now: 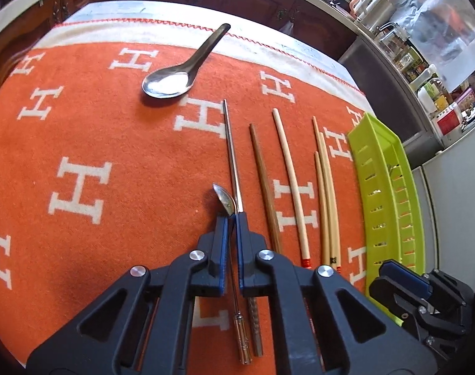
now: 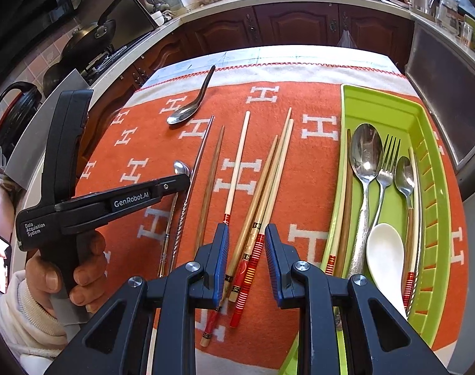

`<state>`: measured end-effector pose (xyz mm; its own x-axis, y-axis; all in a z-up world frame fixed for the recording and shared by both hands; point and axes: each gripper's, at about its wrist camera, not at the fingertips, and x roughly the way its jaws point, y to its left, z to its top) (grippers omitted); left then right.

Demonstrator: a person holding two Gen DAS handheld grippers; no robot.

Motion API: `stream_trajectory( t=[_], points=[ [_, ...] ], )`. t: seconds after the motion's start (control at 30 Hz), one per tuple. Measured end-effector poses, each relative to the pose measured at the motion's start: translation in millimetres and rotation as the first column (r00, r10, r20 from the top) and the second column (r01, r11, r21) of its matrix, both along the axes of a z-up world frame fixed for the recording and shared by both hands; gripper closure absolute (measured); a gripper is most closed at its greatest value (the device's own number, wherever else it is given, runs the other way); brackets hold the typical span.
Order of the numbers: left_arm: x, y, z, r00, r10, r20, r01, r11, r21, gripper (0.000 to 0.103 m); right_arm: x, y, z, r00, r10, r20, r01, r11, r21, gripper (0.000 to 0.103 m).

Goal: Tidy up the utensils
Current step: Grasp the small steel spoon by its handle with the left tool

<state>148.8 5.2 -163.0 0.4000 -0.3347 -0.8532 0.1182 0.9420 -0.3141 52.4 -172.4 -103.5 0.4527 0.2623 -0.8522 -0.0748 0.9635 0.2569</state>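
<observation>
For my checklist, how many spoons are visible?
5: large metal spoon, small spoon and white spoon in the green tray; soup spoon far on the cloth; thin spoon in the left tool.

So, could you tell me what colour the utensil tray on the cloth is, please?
The tray is lime green, clearest in the right wrist view.

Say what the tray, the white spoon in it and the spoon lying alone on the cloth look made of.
Tray: likely moulded plastic, lime green, slotted wall. White spoon: ceramic or melamine, smooth, opaque, unclear which. Lone spoon: polished metal, probably steel, mirror glare.
</observation>
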Motion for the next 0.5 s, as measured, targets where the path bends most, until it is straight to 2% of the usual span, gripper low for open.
stream_trajectory(
  t=[0.3, 0.5],
  points=[
    [-1, 15, -3, 1.000, 0.006, -0.005, -0.006, 0.999, -0.033, 0.103, 8, 12, -4, 1.000, 0.029, -0.004, -0.029, 1.000, 0.005, 0.080],
    [-16, 44, 8, 1.000, 0.020, 0.008, -0.019, 0.997, -0.075, 0.103, 27, 37, -9, 0.997, 0.076, -0.003, -0.076, 0.995, 0.058, 0.080]
  ],
)
